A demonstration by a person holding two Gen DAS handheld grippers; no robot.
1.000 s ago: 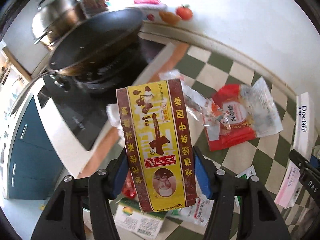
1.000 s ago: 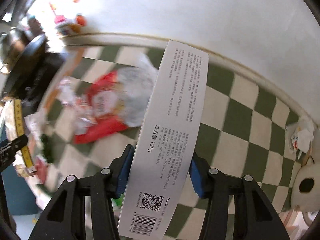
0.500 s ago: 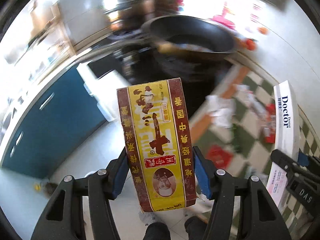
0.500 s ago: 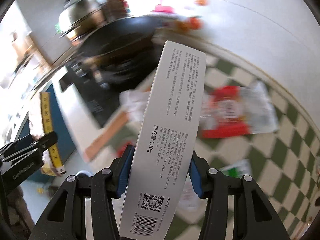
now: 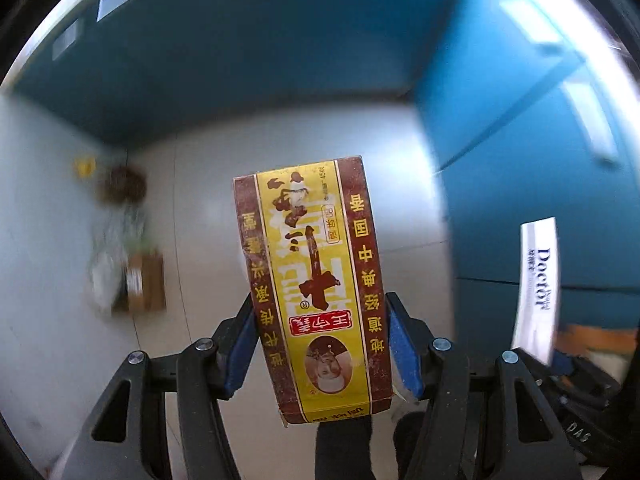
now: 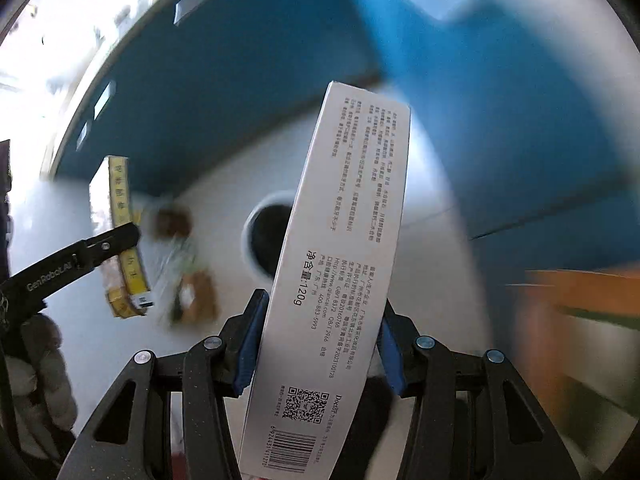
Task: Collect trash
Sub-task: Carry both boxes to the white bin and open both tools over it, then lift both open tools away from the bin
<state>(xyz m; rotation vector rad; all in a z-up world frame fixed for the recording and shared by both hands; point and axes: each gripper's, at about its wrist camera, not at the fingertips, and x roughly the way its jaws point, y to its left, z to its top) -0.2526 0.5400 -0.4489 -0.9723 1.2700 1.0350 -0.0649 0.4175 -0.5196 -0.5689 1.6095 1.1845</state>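
My left gripper (image 5: 320, 344) is shut on a yellow and brown carton (image 5: 312, 280) with red Chinese print, held upright above a pale floor. My right gripper (image 6: 318, 340) is shut on a long white toothpaste box (image 6: 340, 272) with a barcode and QR code. The white box also shows at the right of the left wrist view (image 5: 538, 280). The yellow carton also shows at the left of the right wrist view (image 6: 122, 240). A round bin with a white rim and dark inside (image 6: 268, 240) stands on the floor, partly hidden behind the white box.
Blue cabinet fronts (image 5: 280, 40) curve around the pale floor (image 5: 200, 200). Blurred trash, a brown cardboard piece (image 5: 140, 284) and crumpled wrappers (image 6: 188, 272), lies on the floor at left. An orange-edged counter (image 6: 580, 292) shows at right.
Both grippers have swung away from the checkered counter and stove, down toward the floor by the blue cabinets. Each keeps its box. The bin has come into the right wrist view.
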